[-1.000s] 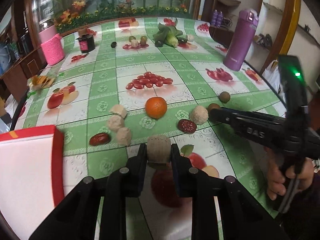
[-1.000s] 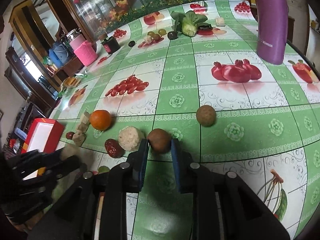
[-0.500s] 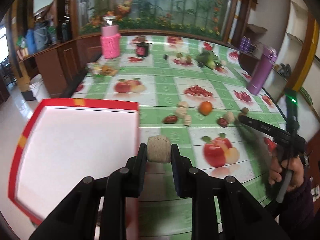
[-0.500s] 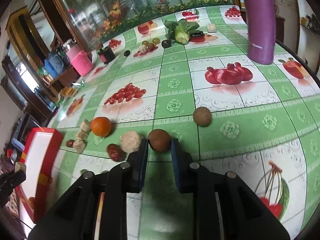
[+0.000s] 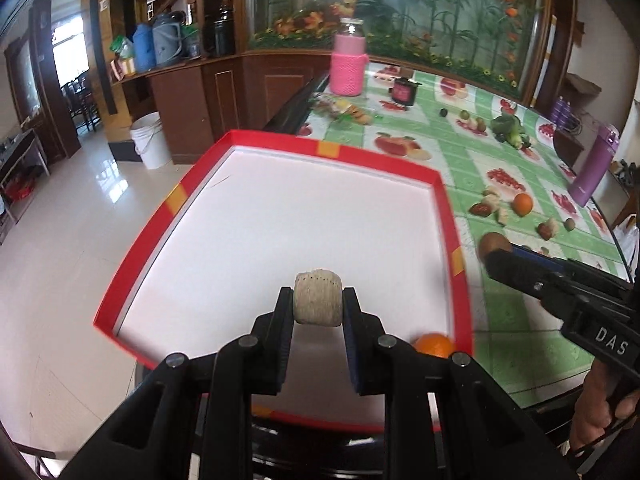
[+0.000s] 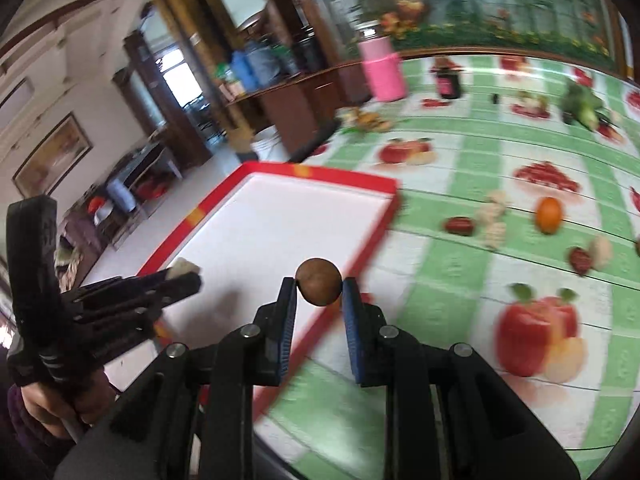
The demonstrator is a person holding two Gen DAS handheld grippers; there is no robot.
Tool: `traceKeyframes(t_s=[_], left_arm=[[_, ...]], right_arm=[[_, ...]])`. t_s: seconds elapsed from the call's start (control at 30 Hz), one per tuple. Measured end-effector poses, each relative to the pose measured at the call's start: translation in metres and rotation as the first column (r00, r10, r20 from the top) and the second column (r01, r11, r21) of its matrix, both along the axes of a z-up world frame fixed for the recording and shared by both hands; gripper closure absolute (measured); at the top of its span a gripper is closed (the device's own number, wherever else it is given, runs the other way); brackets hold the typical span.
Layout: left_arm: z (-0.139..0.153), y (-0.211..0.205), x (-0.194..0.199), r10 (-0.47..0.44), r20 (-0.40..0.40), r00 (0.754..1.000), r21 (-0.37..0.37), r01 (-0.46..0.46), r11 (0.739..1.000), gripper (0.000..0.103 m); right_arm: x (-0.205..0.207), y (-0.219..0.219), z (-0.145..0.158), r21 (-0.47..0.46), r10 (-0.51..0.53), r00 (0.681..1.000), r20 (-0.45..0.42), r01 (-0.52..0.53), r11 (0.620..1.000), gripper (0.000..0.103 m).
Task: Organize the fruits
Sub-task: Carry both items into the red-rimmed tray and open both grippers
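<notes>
My left gripper (image 5: 318, 306) is shut on a beige lumpy fruit (image 5: 318, 300) and holds it above the white inside of the red-rimmed tray (image 5: 280, 224). An orange (image 5: 434, 345) lies in the tray's near right corner. My right gripper (image 6: 319, 290) is shut on a round brown fruit (image 6: 319, 286) and holds it over the tray's right rim (image 6: 360, 256). In the left wrist view the right gripper (image 5: 496, 252) comes in from the right with the brown fruit (image 5: 494, 243). The left gripper also shows in the right wrist view (image 6: 186, 274).
Loose fruits lie on the green checked tablecloth (image 5: 508, 312): an orange (image 5: 523, 203), red dates (image 6: 459, 225), beige pieces (image 6: 494, 220). A purple bottle (image 5: 592, 168), a pink-sleeved jar (image 5: 348, 64), green vegetables (image 5: 508, 128) stand farther back. The tray overhangs the table's left edge above the floor.
Both grippers lifted their fruits off the table and swung left. The left one now hangs over the tray; the right one has reached the tray's right rim.
</notes>
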State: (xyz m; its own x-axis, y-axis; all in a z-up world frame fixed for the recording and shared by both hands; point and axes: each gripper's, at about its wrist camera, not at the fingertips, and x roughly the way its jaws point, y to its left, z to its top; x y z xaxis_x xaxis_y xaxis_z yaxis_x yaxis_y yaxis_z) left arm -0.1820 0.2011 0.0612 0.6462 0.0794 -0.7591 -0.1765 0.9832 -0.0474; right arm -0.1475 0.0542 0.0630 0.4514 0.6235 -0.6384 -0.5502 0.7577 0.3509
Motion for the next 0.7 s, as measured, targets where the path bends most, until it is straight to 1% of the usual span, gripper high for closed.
traceKeyframes(t_s=[0.13,0.23,0.43,0.6,0.63,0.67,0.7], left_arm=[[-0.010,0.014,-0.009,0.025,-0.014,1.000,0.000,-0.025,1.000,0.080],[-0.015,0.017,-0.013,0.032,-0.021,0.999,0.000,-0.032,0.999,0.080],[-0.026,0.020,-0.013,0.032,-0.052,0.998,-0.007,-0.033,0.999,0.080],[-0.029,0.018,-0.014,0.039,-0.064,0.997,0.007,-0.039,0.999,0.080],[-0.029,0.018,-0.014,0.040,-0.064,0.997,0.008,-0.039,0.999,0.078],[-0.029,0.018,-0.015,0.046,-0.066,0.997,0.012,-0.045,0.999,0.073],[-0.028,0.018,-0.015,0.049,-0.064,0.997,0.013,-0.048,0.999,0.069]], right_arm=[[-0.006,0.039,-0.009,-0.031,0.058,0.998,-0.024,-0.059,0.998,0.078],[-0.012,0.056,-0.018,-0.064,0.075,0.997,-0.032,-0.076,0.995,0.078],[-0.016,0.063,-0.032,-0.120,0.063,0.996,-0.059,-0.070,0.990,0.078],[-0.013,0.059,-0.030,-0.116,0.047,0.995,-0.083,-0.056,0.992,0.077],[-0.013,0.058,-0.030,-0.112,0.044,0.995,-0.087,-0.053,0.992,0.077],[-0.012,0.057,-0.029,-0.109,0.042,0.995,-0.091,-0.052,0.993,0.077],[-0.011,0.056,-0.029,-0.103,0.043,0.994,-0.097,-0.053,0.993,0.077]])
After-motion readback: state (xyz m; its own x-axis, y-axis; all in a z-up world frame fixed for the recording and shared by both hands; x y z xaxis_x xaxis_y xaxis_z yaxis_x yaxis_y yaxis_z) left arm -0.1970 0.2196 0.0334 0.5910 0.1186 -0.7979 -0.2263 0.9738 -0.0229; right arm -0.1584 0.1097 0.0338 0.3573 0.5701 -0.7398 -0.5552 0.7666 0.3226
